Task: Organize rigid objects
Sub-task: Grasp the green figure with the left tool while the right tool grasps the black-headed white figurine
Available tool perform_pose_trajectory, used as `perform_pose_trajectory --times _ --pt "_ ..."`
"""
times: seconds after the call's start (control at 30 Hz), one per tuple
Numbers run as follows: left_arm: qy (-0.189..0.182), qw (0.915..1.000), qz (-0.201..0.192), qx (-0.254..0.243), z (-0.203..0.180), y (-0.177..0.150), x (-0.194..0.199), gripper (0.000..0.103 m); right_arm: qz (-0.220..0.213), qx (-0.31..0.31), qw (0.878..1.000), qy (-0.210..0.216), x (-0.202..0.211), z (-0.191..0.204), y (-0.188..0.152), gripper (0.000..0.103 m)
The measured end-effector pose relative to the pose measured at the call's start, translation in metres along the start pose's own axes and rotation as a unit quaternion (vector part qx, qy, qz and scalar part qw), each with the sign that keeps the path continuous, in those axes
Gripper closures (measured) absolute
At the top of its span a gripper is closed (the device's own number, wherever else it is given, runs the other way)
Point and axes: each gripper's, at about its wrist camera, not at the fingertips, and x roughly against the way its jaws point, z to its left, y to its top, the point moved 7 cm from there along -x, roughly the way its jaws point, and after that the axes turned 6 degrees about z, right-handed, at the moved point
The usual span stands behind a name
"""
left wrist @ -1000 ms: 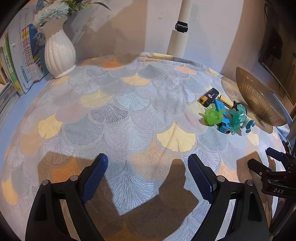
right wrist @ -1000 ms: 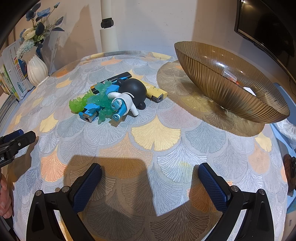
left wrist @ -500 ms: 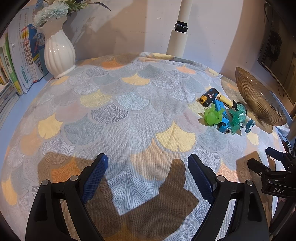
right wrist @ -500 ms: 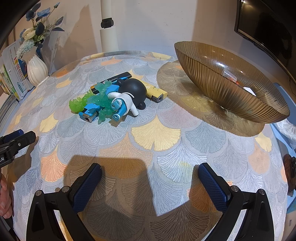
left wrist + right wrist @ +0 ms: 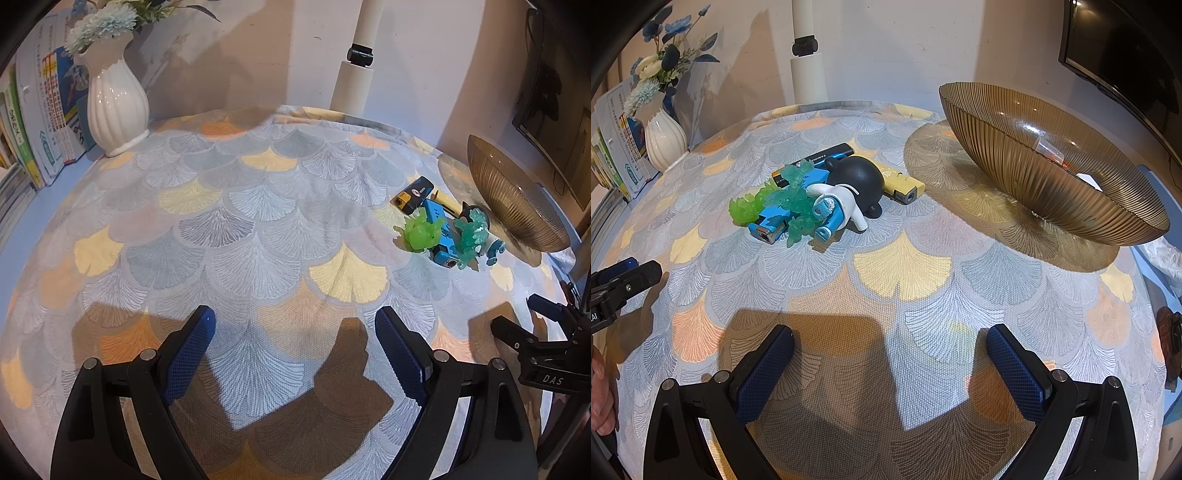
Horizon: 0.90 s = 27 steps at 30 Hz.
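Note:
A small pile of toys and lighters lies on the patterned tablecloth (image 5: pixel 901 266): a black-headed figure in blue and white (image 5: pixel 849 188), a teal spiky toy (image 5: pixel 792 201), a green spiky toy (image 5: pixel 748 206), a blue lighter (image 5: pixel 768 225), a yellow lighter (image 5: pixel 903 186) and a black lighter (image 5: pixel 820 157). To their right stands a ribbed amber glass bowl (image 5: pixel 1052 166). My right gripper (image 5: pixel 890 343) hangs open well short of the pile, nothing between its fingers. My left gripper (image 5: pixel 291 325) is open too, over bare cloth; the green toy (image 5: pixel 421 230) and bowl (image 5: pixel 513 199) lie far to its right.
A white vase (image 5: pixel 116 107) with flowers and upright books (image 5: pixel 40 122) stand at the back left. A white pole (image 5: pixel 356 62) rises behind the table. A dark screen (image 5: pixel 1126 48) hangs at the upper right. The right gripper's fingertips (image 5: pixel 517 332) show at the left view's right edge.

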Motion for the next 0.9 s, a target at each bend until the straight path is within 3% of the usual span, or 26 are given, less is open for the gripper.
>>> perform_pose_trajectory --times 0.37,0.5,0.57,0.7,0.77,0.83,0.9 --pt "0.004 0.9993 0.015 -0.034 -0.012 -0.001 -0.004 0.016 0.001 -0.003 1.000 -0.002 0.000 0.000 0.000 0.000" --pt "-0.048 0.9972 0.031 -0.049 -0.029 0.012 -0.008 0.016 0.049 0.014 0.998 0.020 0.001 0.000 -0.003 0.000" --pt "-0.075 0.9939 0.047 -0.064 -0.042 0.021 -0.016 0.016 0.041 0.028 0.998 0.037 0.006 -0.001 -0.011 0.000" --pt "-0.085 0.9877 0.070 -0.111 -0.064 0.037 -0.040 0.022 0.052 0.031 0.997 0.053 0.010 -0.004 -0.012 0.000" --pt "-0.079 0.9843 0.063 -0.144 -0.076 0.047 -0.049 0.022 0.015 0.020 0.998 0.062 0.021 -0.011 0.002 0.000" --pt "-0.116 0.9789 0.065 -0.155 -0.087 0.054 -0.053 0.025 -0.021 0.014 0.997 0.071 0.032 -0.015 0.019 0.000" --pt "-0.159 0.9733 0.067 -0.152 -0.095 0.060 -0.055 0.032 -0.037 0.007 0.994 0.105 0.038 -0.012 0.036 0.002"
